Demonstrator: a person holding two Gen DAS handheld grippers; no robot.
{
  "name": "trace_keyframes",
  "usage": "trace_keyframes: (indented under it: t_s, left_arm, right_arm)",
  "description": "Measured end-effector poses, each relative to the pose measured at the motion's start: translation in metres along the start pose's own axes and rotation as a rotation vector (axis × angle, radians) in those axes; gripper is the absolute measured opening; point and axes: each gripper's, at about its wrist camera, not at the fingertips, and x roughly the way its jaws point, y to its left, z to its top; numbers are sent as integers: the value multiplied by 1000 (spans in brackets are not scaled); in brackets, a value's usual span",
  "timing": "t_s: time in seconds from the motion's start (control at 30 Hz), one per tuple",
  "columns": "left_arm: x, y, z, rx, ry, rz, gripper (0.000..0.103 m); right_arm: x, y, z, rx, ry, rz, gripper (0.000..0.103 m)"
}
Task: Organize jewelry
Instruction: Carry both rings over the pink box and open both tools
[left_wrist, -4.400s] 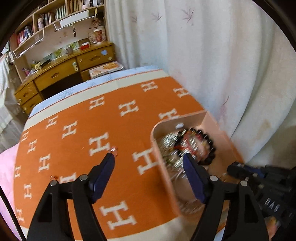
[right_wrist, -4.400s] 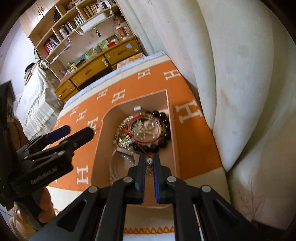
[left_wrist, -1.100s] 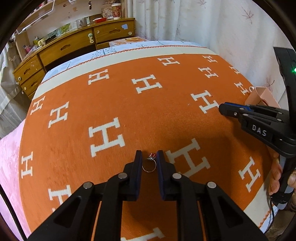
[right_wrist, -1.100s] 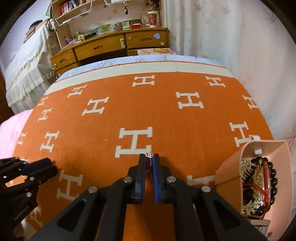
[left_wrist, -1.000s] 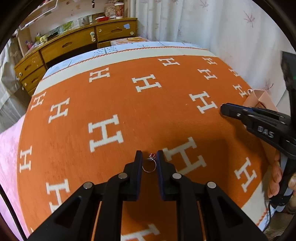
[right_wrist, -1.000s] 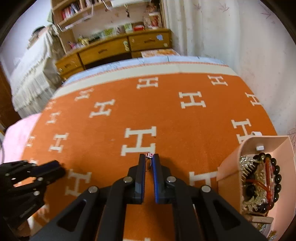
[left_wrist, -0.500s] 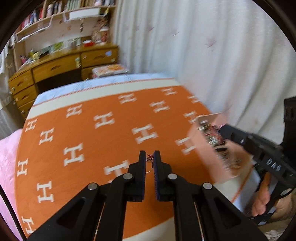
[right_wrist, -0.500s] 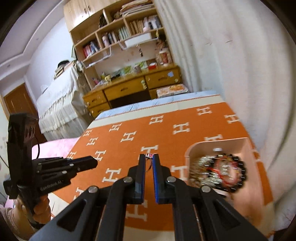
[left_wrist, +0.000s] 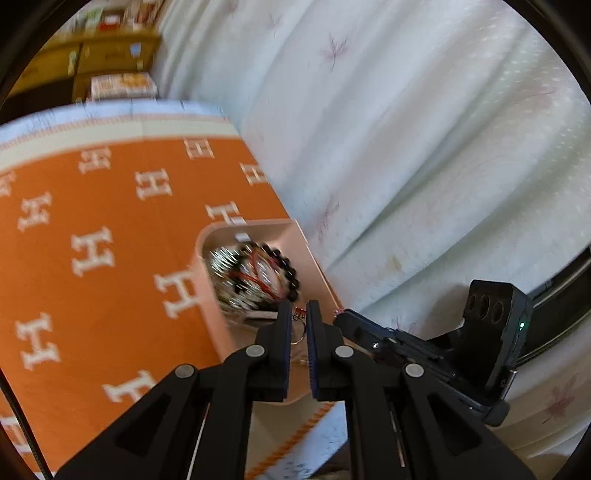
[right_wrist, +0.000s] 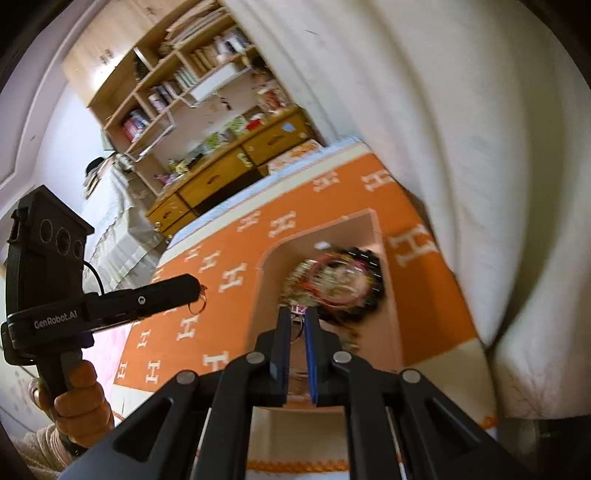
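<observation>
Left wrist view looks down along the left tool (left_wrist: 299, 314), whose two dark fingers are pressed almost together on a small silver ring (left_wrist: 298, 330) with a red stone at its top. The ring hangs between the fingertips, above the near end of a pale pink jewelry tray (left_wrist: 317, 254). The tray sits on an orange blanket (left_wrist: 110, 206) patterned with white H shapes, close to its right edge. Inside the tray lies a blurred heap of jewelry (left_wrist: 255, 273): silvery chains, red cord and a bracelet of dark round beads. To the right, the black right tool (left_wrist: 341, 317) reaches in from the side, its tip just beside the left tool's tip over the tray. A white curtain (left_wrist: 406, 147) with faint leaf prints fills the upper right.

Right wrist view shows the right tool (right_wrist: 298, 312) with its fingers also closed nearly together, pinching a second ring (right_wrist: 297, 328) with a red top. It hangs over the near part of the same tray (right_wrist: 376, 229), just in front of the jewelry heap (right_wrist: 336, 280). At the left, a person's hand (right_wrist: 79, 398) grips the handle of the left tool (right_wrist: 197, 286), and the first ring (right_wrist: 198, 302) dangles from its tip above the blanket (right_wrist: 421, 295), left of the tray. A wooden desk (right_wrist: 221, 173) and bookshelves (right_wrist: 177, 74) stand in the background.
</observation>
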Motion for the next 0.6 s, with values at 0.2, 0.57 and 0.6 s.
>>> trace_keyframes:
  t_s: [0.2,0.57,0.6]
  left_arm:
    - [35,-9,-6,-18,62,29,6]
    - [42,-17,-16,55,28,155,55]
    - [38,-19,-18,65,7,169,63]
  right_arm:
    - [9,-22,-3,32,51,-15,7]
    - [15,-23,-6,14,101,-19,8]
    - [15,-24,-6,21,102,-18,8]
